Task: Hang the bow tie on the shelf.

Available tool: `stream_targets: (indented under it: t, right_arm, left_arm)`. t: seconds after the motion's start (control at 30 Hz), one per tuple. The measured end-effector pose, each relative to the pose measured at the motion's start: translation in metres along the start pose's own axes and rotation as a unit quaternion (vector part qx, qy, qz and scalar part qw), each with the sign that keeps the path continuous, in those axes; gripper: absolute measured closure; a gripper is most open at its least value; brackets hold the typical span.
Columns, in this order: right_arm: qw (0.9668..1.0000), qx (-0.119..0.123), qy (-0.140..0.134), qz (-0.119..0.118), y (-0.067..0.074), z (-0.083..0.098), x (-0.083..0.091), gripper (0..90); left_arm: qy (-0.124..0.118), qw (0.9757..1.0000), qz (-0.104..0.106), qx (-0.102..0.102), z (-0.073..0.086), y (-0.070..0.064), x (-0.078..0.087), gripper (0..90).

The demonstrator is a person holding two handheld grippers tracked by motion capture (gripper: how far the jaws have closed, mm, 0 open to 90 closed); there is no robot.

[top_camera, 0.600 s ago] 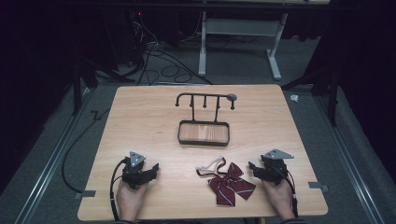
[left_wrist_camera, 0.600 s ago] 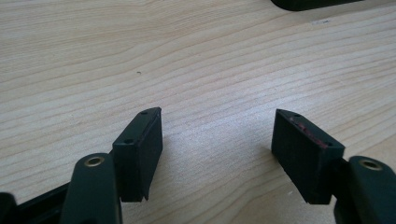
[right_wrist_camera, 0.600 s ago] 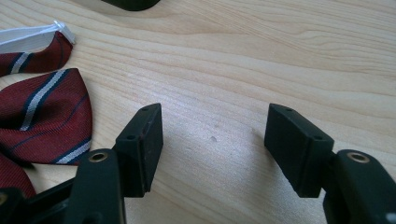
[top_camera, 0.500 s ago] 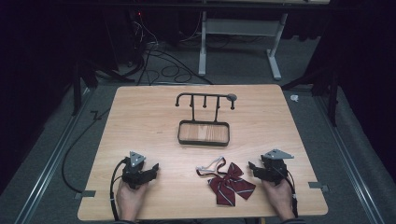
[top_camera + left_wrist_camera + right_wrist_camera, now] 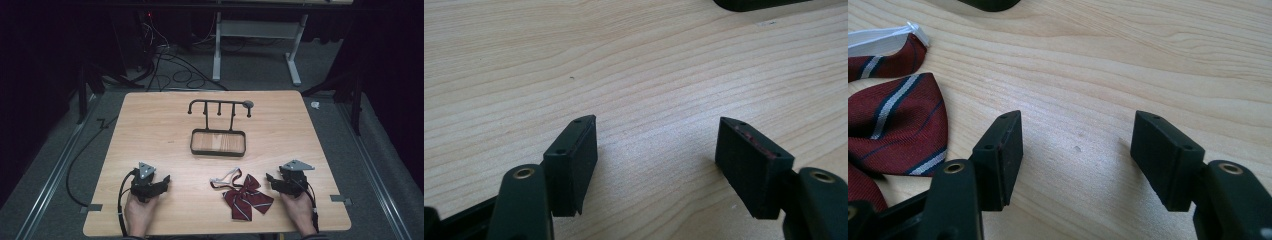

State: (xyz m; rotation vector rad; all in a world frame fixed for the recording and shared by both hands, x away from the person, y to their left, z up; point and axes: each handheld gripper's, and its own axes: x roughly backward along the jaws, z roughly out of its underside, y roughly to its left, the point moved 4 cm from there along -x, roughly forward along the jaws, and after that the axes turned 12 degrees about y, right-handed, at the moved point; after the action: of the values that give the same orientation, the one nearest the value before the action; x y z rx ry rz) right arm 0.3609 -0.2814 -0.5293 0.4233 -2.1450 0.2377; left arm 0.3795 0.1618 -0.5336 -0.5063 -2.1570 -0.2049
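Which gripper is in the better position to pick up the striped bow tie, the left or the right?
The right gripper, probably. It lies open on the table right beside the bow tie. The left gripper, also open, rests farther away with bare wood between.

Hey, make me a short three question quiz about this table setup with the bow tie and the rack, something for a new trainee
1. True or false: the right claw is shut on the striped bow tie.
2. Which stands nearer the far edge of the table? A) the black hook rack B) the bow tie C) the left claw
3. Fill in: the bow tie's strap is ____ in colour.

Key:
1. False: its jaws stand open over bare wood, with the bow tie beside them.
2. A
3. White
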Motion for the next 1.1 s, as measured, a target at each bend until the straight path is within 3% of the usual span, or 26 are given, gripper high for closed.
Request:
stream_targets:
  t: [0.47,0.77,1.1]
  right_arm:
    - [0.9999,0.011,-0.002,-0.004,0.001,0.001,0.001,44.7]
    - [0.9998,0.017,-0.004,0.004,0.004,0.004,0.01,54.8]
    - [0.9992,0.014,-0.029,-0.022,0.013,0.002,0.025,55.7]
  left_arm:
    - [0.0,1.0,0.0,0.0,0.0,0.0,0.0,33.7]
    - [0.0,1.0,0.0,0.0,0.0,0.0,0.0,33.8]
    - [-0.001,1.0,0.001,0.002,0.0,0.0,0.0,33.7]
